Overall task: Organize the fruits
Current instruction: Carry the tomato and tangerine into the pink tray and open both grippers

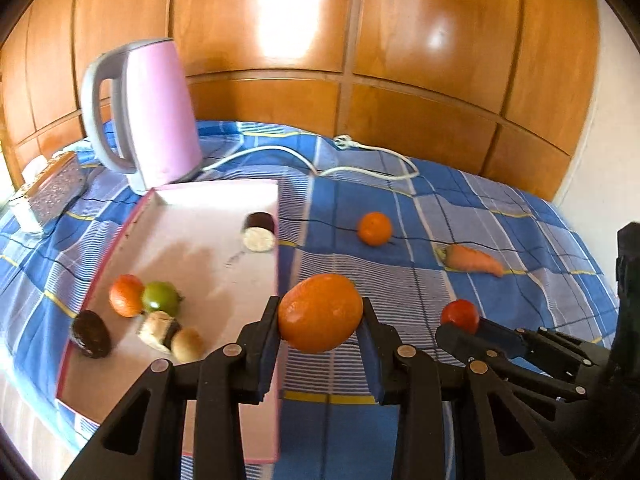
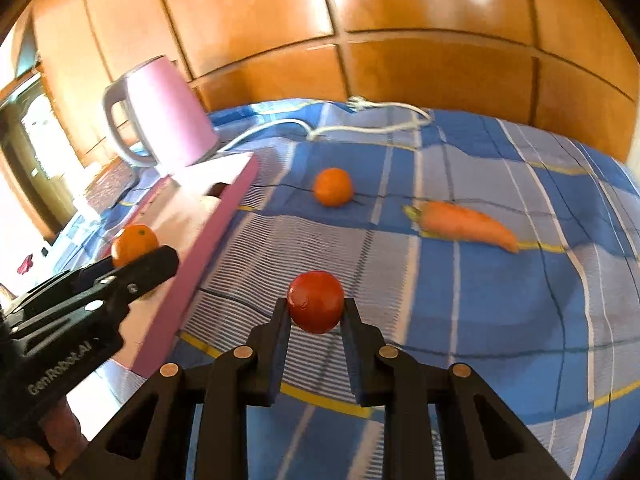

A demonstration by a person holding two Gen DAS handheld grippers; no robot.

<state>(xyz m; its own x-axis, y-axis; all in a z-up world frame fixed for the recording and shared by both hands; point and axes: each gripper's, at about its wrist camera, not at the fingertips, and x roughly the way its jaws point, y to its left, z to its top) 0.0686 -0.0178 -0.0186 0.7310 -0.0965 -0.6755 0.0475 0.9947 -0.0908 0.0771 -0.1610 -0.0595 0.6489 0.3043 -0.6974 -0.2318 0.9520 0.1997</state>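
Two fruits were in transit, the left claw [image 1: 320, 316] clamped on an orange [image 1: 320, 312] beside the pink tray [image 1: 200, 200]; the right claw [image 2: 316, 308] gripping a tomato [image 2: 316, 302]; a mandarin [image 2: 333, 186] and carrot [image 2: 466, 224] remained on the bedspread [image 2: 500, 300].

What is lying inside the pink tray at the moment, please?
In the pink tray lie an orange, a green fruit, a kiwi, two dark pieces and a pale chunk. Its near right part is hidden by the left hand-held gripper.
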